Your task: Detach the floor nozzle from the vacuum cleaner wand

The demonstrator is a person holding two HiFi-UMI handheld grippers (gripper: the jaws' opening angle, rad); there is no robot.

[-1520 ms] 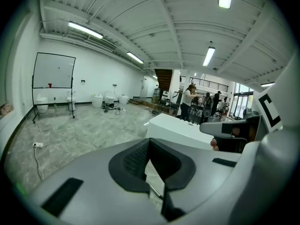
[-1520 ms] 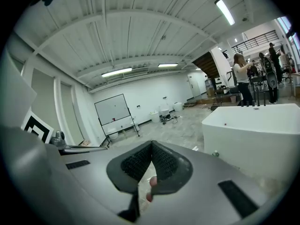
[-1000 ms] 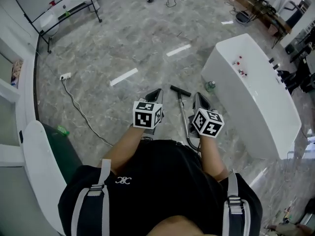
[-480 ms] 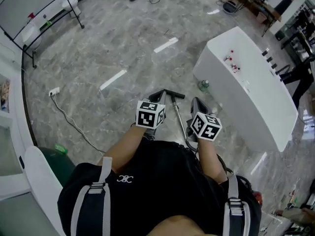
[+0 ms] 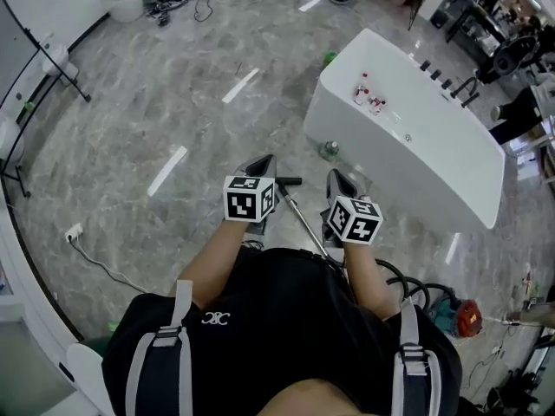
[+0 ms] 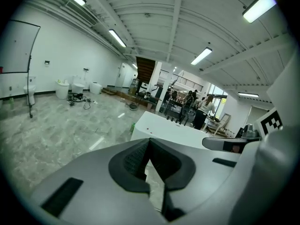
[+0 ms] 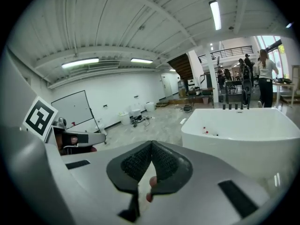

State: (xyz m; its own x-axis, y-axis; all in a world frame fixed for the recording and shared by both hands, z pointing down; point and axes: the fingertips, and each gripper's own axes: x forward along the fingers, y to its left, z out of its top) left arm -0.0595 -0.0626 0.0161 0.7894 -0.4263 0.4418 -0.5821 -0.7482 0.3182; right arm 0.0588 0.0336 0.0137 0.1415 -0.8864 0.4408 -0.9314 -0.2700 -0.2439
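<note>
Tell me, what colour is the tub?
The tub is plain white; the head view shows it best.

1. Grippers: two, the left gripper (image 5: 260,165) and the right gripper (image 5: 338,180), each with one marker cube.
2. Wand (image 5: 299,211): one.
3. Nozzle (image 5: 292,181): one, at the wand's far end.
4. Tub (image 5: 381,167): one.
5. White strips (image 5: 241,85) on the floor: three.
6. Vacuum body (image 5: 460,316): one, with one black hose (image 5: 408,277).
7. Bin (image 5: 126,3): one, white.
8. Socket block (image 5: 74,231): one, with one cable (image 5: 104,267).
9. Shoulder straps (image 5: 160,358): two.
10. Small bottles (image 5: 360,89) on the tub's rim: at least two, too small to count surely.
11. Floor bottle (image 5: 328,150) beside the tub: one.
</note>
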